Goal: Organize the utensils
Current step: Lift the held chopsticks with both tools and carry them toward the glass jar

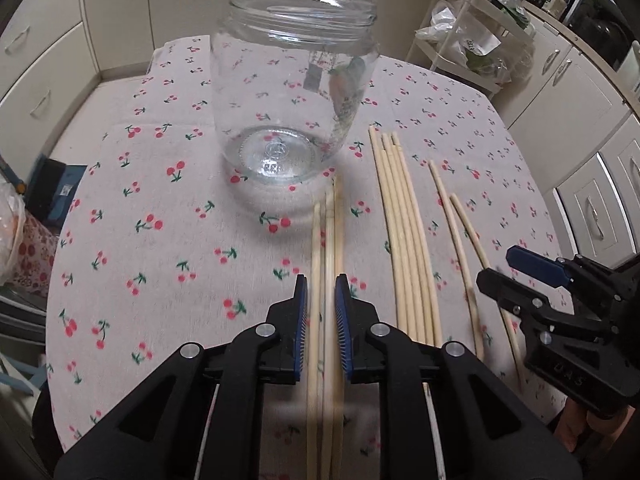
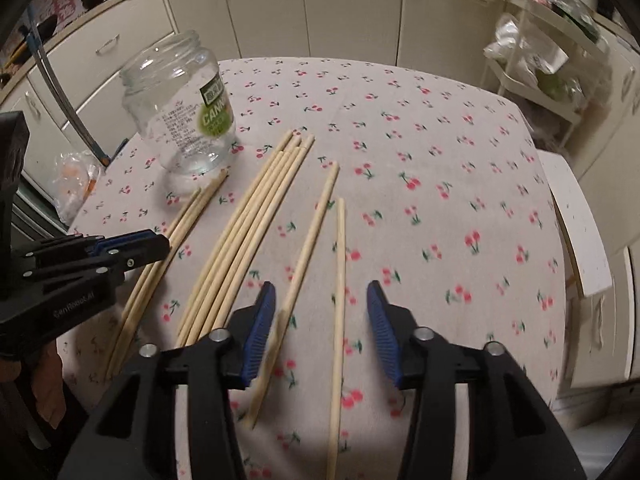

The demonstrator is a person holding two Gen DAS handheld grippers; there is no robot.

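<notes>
An empty glass jar (image 1: 292,80) (image 2: 180,108) with a green label stands upright on the cherry-print tablecloth (image 1: 160,200). In front of it lie three wooden chopsticks (image 1: 326,232) (image 2: 180,236), and my left gripper (image 1: 322,304) (image 2: 166,246) is shut on them, low over the cloth. A bundle of several chopsticks (image 1: 404,240) (image 2: 248,232) lies to their right. Two loose chopsticks (image 1: 452,232) (image 2: 340,280) lie further right, between the fingers of my open right gripper (image 2: 322,312) (image 1: 496,268). The left one is blurred, close to the left pad.
A white trolley rack (image 1: 472,40) (image 2: 536,60) with bags and bottles stands behind the table on the right. Cream cabinets ring the room. A white stool (image 2: 576,232) sits off the table's right edge, a blue box (image 1: 60,192) and a plastic bag (image 2: 76,184) off its left.
</notes>
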